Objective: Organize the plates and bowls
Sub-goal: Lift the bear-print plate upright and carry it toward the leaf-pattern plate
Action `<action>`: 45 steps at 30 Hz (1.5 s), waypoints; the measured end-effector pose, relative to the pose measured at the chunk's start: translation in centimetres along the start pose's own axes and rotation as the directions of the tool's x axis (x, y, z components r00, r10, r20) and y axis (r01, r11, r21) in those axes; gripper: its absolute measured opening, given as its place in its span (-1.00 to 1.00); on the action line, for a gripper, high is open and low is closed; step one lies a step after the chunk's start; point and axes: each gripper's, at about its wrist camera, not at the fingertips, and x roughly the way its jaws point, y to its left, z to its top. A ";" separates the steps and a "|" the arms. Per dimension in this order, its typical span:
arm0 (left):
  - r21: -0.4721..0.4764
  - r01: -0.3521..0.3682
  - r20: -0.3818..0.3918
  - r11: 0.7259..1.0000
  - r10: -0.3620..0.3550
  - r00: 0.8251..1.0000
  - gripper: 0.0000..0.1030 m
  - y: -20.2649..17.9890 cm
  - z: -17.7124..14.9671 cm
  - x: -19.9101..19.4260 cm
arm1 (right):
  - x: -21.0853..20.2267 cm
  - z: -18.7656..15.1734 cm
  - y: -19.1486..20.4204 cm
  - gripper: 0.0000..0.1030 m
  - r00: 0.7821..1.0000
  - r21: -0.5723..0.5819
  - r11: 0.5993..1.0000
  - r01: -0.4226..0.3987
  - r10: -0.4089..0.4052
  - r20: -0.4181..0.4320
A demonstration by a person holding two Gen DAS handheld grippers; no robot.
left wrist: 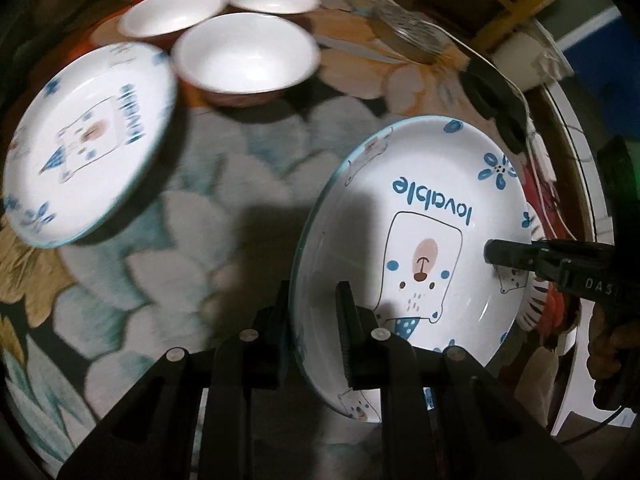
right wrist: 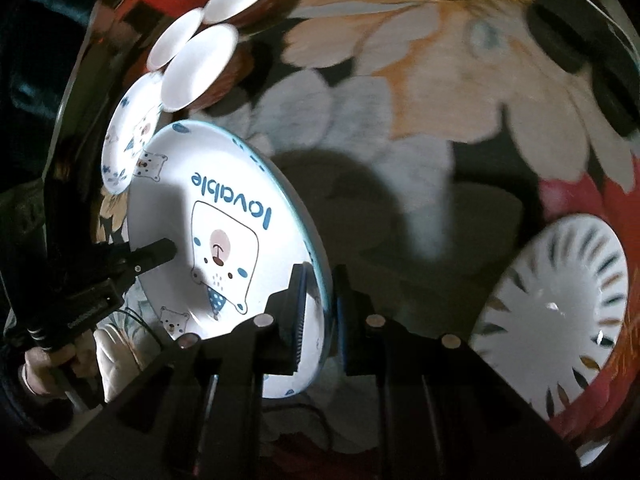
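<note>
White ceramic filled the left wrist view: a bear-printed plate (left wrist: 416,256) reading "lovable" stood tilted above the flowered tablecloth (left wrist: 192,248), its near rim pinched in the left gripper (left wrist: 316,312), jaws closed on the rim from either side. From the right of that view, the right gripper (left wrist: 520,258) reached onto the plate's opposite edge. A matching second plate (left wrist: 88,140) lay well apart to the left, and three white bowls (left wrist: 244,56) clustered just beyond it. From the right wrist view, the same plate (right wrist: 224,240) was clamped at its edge by the right gripper (right wrist: 320,312), one finger on each face, while the left gripper (right wrist: 154,252) held the far side. A ribbed white dish (right wrist: 556,320) lay on the cloth at the right, and the bowls (right wrist: 200,64) and other plate (right wrist: 128,140) sat far left. It seemed the plate was bound for its twin; done well, both grips would stay firm, the plate levelled and lowered squarely so the rims nest without clinking.
</note>
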 end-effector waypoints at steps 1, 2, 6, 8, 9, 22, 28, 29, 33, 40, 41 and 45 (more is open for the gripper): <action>0.017 0.006 -0.003 1.000 -0.006 1.000 -0.62 -1.1 0.3 0.3 | -0.1 -0.2 -0.2 -0.73 1.000 0.017 1.000 0.003 -0.003 0.004; 0.028 0.010 -0.004 1.000 -0.010 1.000 -0.62 -2.0 0.4 0.6 | -0.5 -0.3 -1.0 -0.73 1.000 0.035 0.999 0.009 -0.010 0.009; 0.078 0.032 -0.014 0.996 -0.031 0.999 -0.62 -5.8 1.3 1.8 | -1.8 -0.9 -3.8 -0.72 0.999 0.093 0.995 0.028 -0.031 0.030; 0.106 0.046 -0.025 0.993 -0.044 0.999 -0.62 -8.1 1.6 2.6 | -2.8 -1.3 -5.8 -0.72 0.999 0.128 0.991 0.033 -0.038 0.037; 0.116 0.052 -0.029 0.992 -0.049 0.998 -0.62 -9.0 1.8 2.9 | -3.2 -1.5 -6.6 -0.72 0.998 0.143 0.989 0.036 -0.042 0.042; 0.251 0.113 -0.086 0.961 -0.095 0.992 -0.62 -20.8 3.7 7.4 | -7.7 -5.8 -17.4 -0.71 0.991 0.339 0.938 0.071 -0.105 0.083; 0.294 0.097 -0.097 0.951 -0.072 0.993 -0.62 -23.7 3.3 9.1 | -7.2 -7.5 -20.3 -0.71 0.993 0.386 0.920 0.064 -0.098 0.069; 0.302 0.094 -0.097 0.949 -0.068 0.993 -0.62 -24.0 3.2 9.3 | -7.1 -7.7 -20.7 -0.71 0.993 0.393 0.918 0.062 -0.096 0.068; 0.335 0.071 -0.098 0.940 -0.040 0.994 -0.62 -25.3 2.9 10.3 | -6.6 -8.5 -21.9 -0.69 0.993 0.414 0.908 0.066 -0.100 0.061; 0.404 0.033 -0.095 0.914 0.006 0.995 -0.62 -27.0 2.5 11.7 | -5.5 -9.1 -23.8 -0.67 0.991 0.441 0.895 0.071 -0.113 0.071; 0.406 0.037 -0.105 0.913 0.007 0.994 -0.62 -27.1 2.4 12.0 | -5.4 -9.1 -24.0 -0.67 0.991 0.446 0.892 0.071 -0.114 0.070; 0.408 0.037 -0.122 0.912 0.015 0.992 -0.62 -26.7 2.4 12.5 | -4.8 -9.2 -24.4 -0.69 0.991 0.449 0.890 0.084 -0.124 0.059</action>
